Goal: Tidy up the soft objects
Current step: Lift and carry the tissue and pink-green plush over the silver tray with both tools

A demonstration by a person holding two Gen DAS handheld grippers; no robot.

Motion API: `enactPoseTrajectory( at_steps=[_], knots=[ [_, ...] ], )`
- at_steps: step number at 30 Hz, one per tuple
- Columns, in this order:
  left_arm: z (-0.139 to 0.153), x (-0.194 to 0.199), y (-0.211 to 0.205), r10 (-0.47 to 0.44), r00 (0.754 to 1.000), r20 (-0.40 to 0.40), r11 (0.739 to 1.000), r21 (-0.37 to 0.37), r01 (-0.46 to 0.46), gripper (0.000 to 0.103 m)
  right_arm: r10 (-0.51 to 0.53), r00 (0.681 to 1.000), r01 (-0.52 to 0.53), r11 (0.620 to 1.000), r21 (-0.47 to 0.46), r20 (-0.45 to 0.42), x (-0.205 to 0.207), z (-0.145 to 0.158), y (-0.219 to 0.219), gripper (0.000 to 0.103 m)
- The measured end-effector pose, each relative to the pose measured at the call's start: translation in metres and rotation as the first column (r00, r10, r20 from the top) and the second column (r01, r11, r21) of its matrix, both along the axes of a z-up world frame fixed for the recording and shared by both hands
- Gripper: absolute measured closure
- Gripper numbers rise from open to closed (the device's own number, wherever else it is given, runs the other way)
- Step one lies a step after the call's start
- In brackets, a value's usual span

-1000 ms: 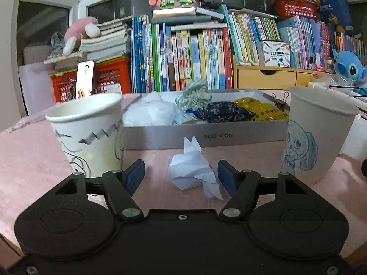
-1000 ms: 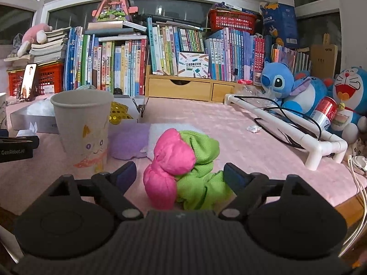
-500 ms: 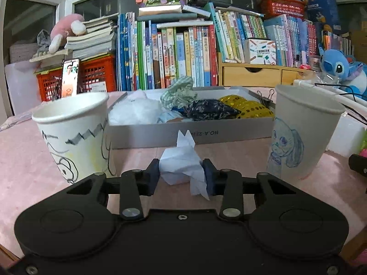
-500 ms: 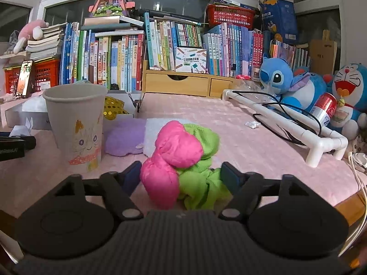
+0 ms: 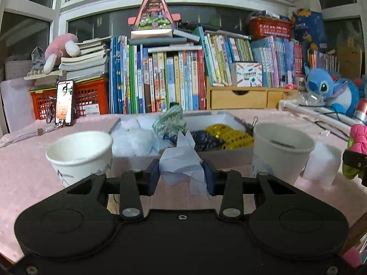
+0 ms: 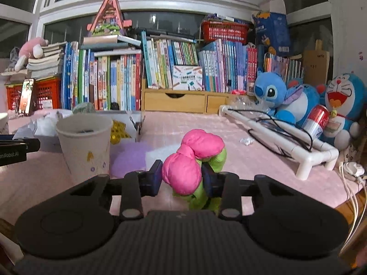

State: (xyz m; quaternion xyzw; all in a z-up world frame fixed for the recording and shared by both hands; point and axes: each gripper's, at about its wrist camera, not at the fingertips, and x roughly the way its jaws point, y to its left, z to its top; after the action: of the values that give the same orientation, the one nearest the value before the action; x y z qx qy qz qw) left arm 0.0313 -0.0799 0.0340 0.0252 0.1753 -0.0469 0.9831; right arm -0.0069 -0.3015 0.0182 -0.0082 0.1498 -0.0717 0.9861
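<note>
Both grips have just closed. A second ago the left gripper (image 5: 181,176) stood wide around the white tissue (image 5: 181,165) lying on the table; now its pads pinch the tissue, which sits higher against the box (image 5: 229,154) than before, so it appears lifted clear. The right gripper (image 6: 181,176) was also wide either side of the pink-and-green cloth (image 6: 191,160); its jaws are closing at this moment, pads already pressing the pink lobe, green part squeezed at the right pad and hanging below. Judgement: pick phase done for both soft items; transport to a container comes next. Containers: left cup (image 5: 80,154), near the table's left edge, interior looks empty as far as seen. Right cup (image 5: 282,150), toward the middle of the table, shows a dark item inside, identity unclear. The box behind, at the table's far side, holds white wadding, a green checked cloth, a dark fabric and a gold sequinned piece.
</note>
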Motion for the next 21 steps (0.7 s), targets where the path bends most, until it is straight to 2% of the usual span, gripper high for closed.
enactPoseTrajectory(
  at_steps=[8, 12, 15, 18, 21],
  knots=[
    [0.036, 0.003, 0.012, -0.027, 0.999, 0.021, 0.999, -0.028, 0.027, 0.065, 0.045, 0.996, -0.045, 0.999, -0.001, 0.077, 0.003, 0.03, -0.002, 0.062],
    [0.059, 0.025, 0.028, -0.054, 0.997, -0.061, 0.991, -0.123, 0.046, 0.065, 0.11, 0.989, -0.116, 0.991, 0.061, 0.103, 0.02, 0.05, -0.01, 0.062],
    [0.077, 0.04, 0.039, -0.057, 0.995, -0.077, 0.99, -0.135, 0.046, 0.065, 0.173, 0.979, -0.184, 0.978, 0.104, 0.107, 0.038, 0.065, -0.014, 0.062],
    [0.097, 0.061, 0.053, -0.078, 0.99, -0.121, 0.981, -0.186, 0.055, 0.065, 0.232, 0.968, -0.244, 0.959, 0.146, 0.094, 0.06, 0.079, -0.017, 0.062],
    [0.115, 0.082, 0.06, -0.095, 0.986, -0.138, 0.98, -0.19, 0.067, 0.065, 0.284, 0.955, -0.295, 0.937, 0.186, 0.08, 0.083, 0.091, -0.017, 0.062]
  ],
)
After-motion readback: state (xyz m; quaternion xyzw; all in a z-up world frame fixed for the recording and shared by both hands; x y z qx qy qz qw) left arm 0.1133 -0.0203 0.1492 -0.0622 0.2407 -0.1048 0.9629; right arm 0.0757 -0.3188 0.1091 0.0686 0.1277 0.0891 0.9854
